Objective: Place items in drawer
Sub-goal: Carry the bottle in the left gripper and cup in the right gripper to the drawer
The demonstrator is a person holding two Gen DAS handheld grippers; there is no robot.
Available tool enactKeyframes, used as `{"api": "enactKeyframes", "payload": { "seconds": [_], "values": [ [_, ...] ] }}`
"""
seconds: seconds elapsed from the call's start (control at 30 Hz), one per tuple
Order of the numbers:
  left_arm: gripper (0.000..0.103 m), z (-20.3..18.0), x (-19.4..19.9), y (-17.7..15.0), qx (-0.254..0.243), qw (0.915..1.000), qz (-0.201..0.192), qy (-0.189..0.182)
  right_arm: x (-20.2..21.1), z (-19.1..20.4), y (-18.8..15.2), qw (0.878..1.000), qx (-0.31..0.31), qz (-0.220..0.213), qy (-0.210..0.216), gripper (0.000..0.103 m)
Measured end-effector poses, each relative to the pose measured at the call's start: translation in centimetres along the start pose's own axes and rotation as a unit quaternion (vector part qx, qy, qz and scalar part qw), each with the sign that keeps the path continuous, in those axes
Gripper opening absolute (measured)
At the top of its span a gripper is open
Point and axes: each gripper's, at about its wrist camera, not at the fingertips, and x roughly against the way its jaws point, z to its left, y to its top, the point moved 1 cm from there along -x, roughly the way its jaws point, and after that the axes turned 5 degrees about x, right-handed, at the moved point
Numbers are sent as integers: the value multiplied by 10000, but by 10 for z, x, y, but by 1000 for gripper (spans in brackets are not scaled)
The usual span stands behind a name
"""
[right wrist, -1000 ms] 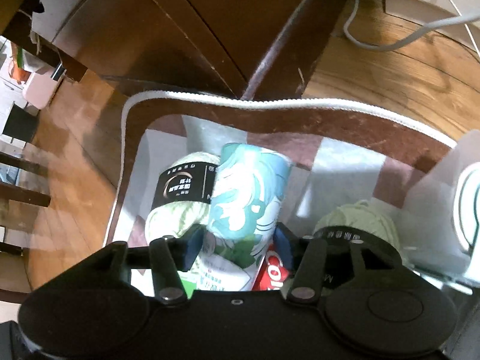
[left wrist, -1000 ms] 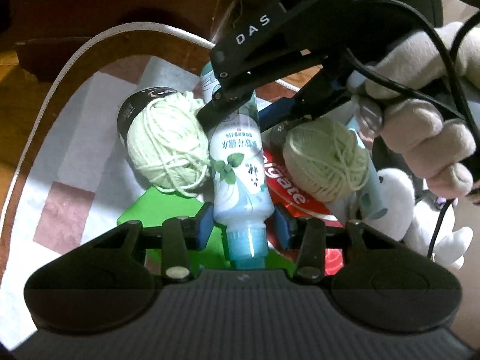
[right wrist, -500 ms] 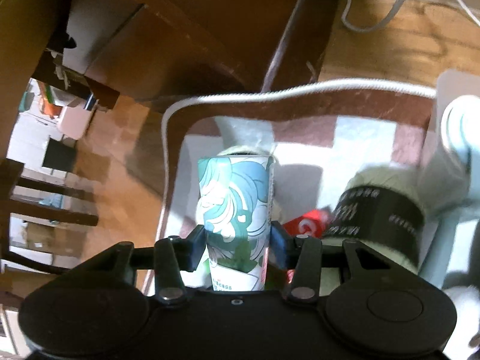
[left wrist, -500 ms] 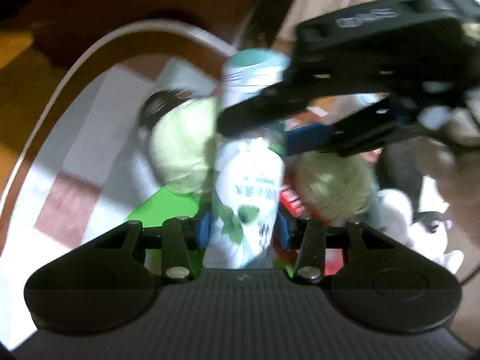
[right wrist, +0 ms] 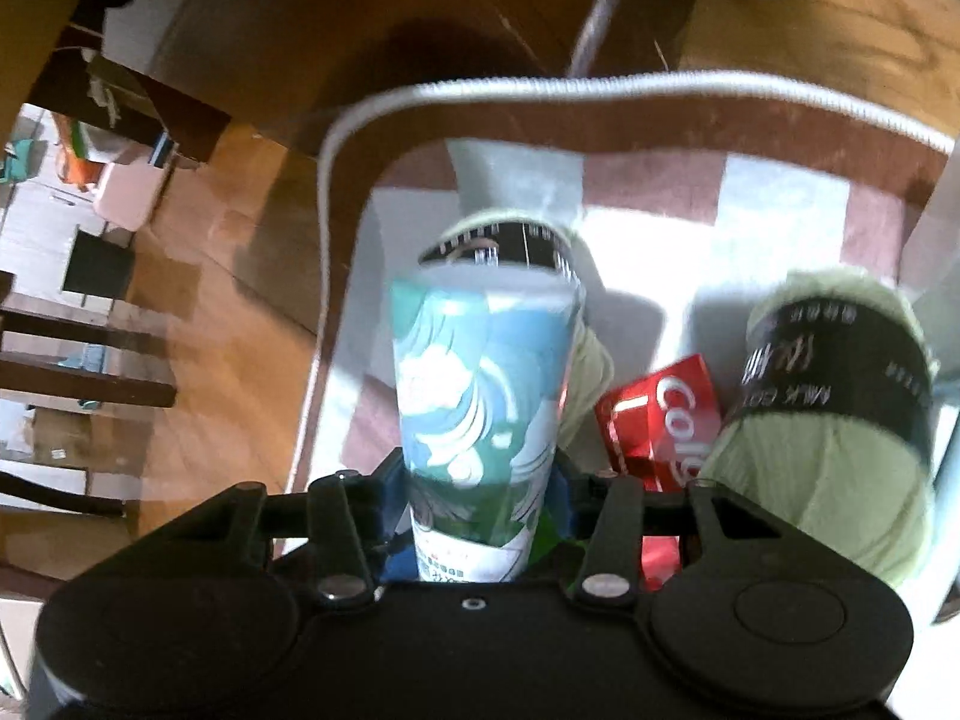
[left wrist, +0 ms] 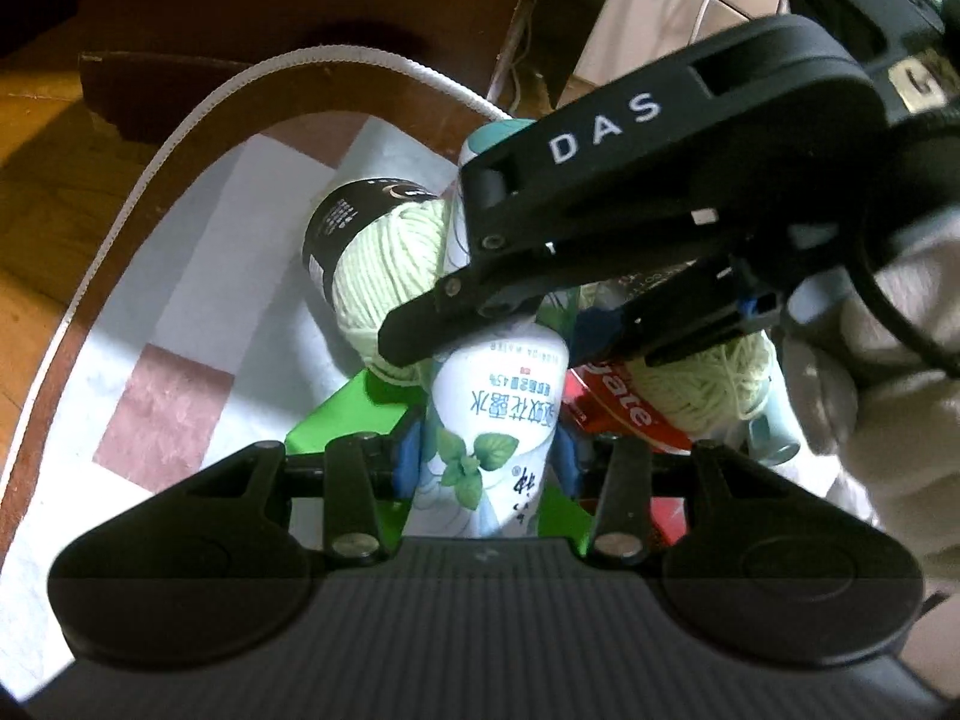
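Observation:
A white and teal bottle (left wrist: 492,420) with a mint-leaf label is held from both ends above a pile of items. My left gripper (left wrist: 486,456) is shut on its lower body. In the left wrist view my right gripper (left wrist: 504,330) reaches in from the upper right, its fingers on either side of the bottle's upper part. In the right wrist view the bottle (right wrist: 480,372) stands between the blue pads of my right gripper (right wrist: 474,480), which press on it. The bottle's cap is hidden.
Two pale green yarn balls (left wrist: 384,264) (left wrist: 708,378), a red toothpaste box (left wrist: 612,408) and a green box (left wrist: 348,414) lie on a patchwork mat (left wrist: 180,276) with a white-corded brown border. A gloved hand (left wrist: 888,420) holds the right gripper. Dark wooden furniture (right wrist: 360,30) stands behind.
The bottle has slid toward my left gripper, whose pads were at the cap and now sit on the body. My right gripper has narrowed onto the bottle's upper part and shifted right.

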Motion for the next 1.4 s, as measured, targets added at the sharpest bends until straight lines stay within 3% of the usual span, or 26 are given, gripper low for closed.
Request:
{"api": "enactKeyframes", "payload": {
  "seconds": [0.13,0.47,0.63,0.77,0.8,0.97,1.17,1.27,1.4],
  "values": [
    [42,4,4,4,-165,9987,-191,-433,16,-2,-11,9990,-165,-383,144,50],
    [42,-47,34,23,-1051,9922,-510,-445,86,-3,-42,9873,-317,-1510,388,50],
    [42,-87,45,23,-1586,9844,-618,-445,122,-13,-65,9755,-586,-2055,524,50],
    [43,-119,75,47,-2119,9726,-913,-282,152,-20,-71,9619,-905,-2400,947,51],
    [44,-128,74,36,-2182,9699,-1051,-257,162,-18,-69,9593,-918,-2460,1035,51],
    [45,-148,115,54,-2297,9607,-1533,-270,216,15,-68,9493,-457,-2870,1197,51],
    [46,-167,166,88,-2519,9488,-1904,24,269,64,-76,9334,-14,-3310,1389,51],
    [46,-167,197,104,-2413,9487,-2043,-74,300,97,-75,9257,377,-3526,1319,51],
    [46,-172,234,121,-2556,9399,-2266,2,335,140,-74,9184,822,-3700,1132,51]
  ]
}}
